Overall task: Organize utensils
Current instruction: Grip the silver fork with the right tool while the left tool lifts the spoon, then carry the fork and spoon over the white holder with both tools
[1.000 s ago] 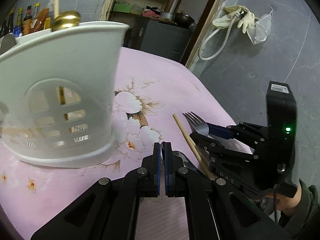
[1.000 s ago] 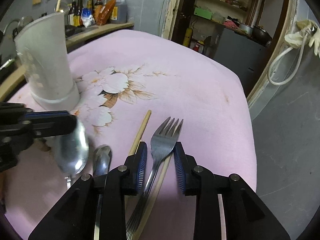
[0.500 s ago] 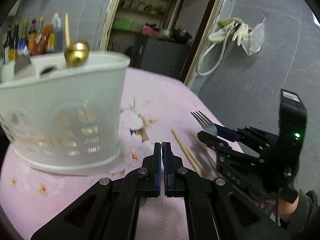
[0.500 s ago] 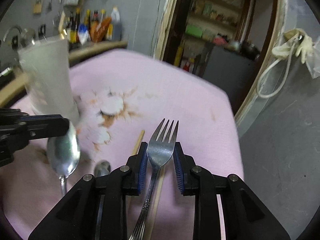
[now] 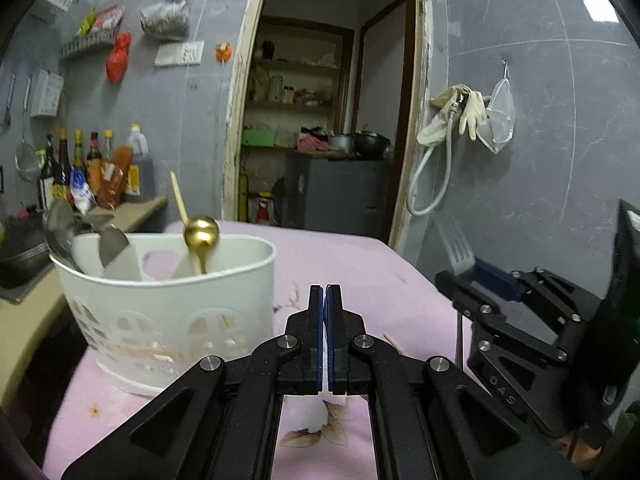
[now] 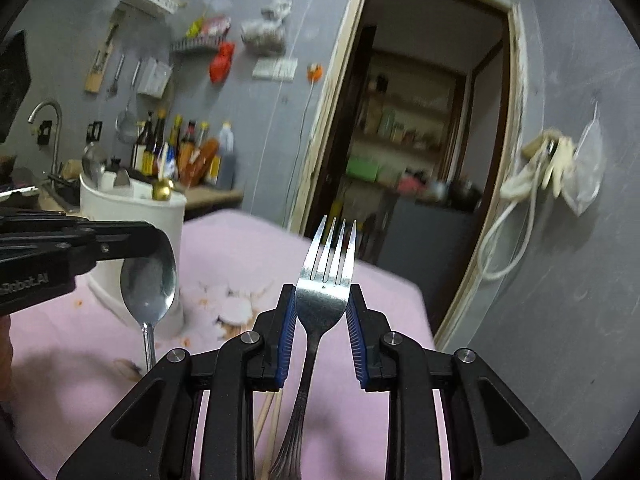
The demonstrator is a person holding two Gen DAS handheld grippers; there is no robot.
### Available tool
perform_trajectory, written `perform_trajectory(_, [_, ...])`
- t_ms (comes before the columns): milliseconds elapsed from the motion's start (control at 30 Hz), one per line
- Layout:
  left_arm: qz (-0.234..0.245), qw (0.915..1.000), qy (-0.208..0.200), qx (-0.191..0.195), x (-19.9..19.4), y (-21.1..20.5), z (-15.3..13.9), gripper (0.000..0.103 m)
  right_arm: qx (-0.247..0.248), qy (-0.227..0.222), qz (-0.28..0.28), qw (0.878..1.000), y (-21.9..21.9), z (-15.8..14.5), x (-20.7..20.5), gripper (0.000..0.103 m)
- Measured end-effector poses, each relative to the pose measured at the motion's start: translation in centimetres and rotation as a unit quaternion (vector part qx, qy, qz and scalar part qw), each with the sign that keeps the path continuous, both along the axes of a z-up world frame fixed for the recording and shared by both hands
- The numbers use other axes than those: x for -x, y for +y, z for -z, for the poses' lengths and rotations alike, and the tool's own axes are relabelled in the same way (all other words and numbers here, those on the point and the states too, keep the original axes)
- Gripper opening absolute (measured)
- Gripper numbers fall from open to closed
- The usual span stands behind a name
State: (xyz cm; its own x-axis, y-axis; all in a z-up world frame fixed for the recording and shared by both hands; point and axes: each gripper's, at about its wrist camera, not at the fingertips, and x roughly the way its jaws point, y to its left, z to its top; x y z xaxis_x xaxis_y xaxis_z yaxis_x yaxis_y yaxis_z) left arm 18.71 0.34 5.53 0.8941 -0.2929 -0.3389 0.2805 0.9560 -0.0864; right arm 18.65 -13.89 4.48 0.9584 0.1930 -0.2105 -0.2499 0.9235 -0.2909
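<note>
My right gripper is shut on a steel fork, held tines-up above the pink table; it also shows in the left wrist view. My left gripper is shut on a steel spoon, whose bowl hangs below the jaws in the right wrist view. The white utensil holder stands on the table to the left, with a gold ladle, a chopstick and steel utensils in it. The holder also shows in the right wrist view. Wooden chopsticks lie on the table below the fork.
The pink flowered tablecloth covers the table; its far edge meets a doorway. A counter with sauce bottles stands behind the holder. A grey wall with a hose and gloves is on the right.
Both grippers have risen and tilted up from the table. The right gripper closed on the fork and lifted it off the cloth. The spoon rose with the left gripper.
</note>
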Motion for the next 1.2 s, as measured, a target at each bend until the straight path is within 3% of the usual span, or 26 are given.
perform_trajectory(200, [-0.018, 0.9990, -0.040, -0.008, 1.3, 0.7, -1.5, 0.000, -0.012, -0.040, -0.010, 0.999, 0.4, -1.0, 1.2, 0.022])
perform_trajectory(633, [-0.052, 0.9961, -0.069, -0.018, 2.1, 5.2, -8.3, 0.000, -0.058, -0.091, -0.074, 0.991, 3.0, -5.7, 2.0, 0.022])
perform_trajectory(900, [-0.101, 0.9879, -0.114, -0.031, 2.8, 8.7, -12.7, 0.000, -0.112, -0.110, -0.124, 0.980, 5.4, -10.0, 0.8, 0.022])
perform_trajectory(1200, [-0.187, 0.9671, -0.163, -0.056, 3.5, 13.8, -16.4, 0.000, -0.168, -0.100, -0.170, 0.966, 7.9, -12.4, -2.3, 0.022])
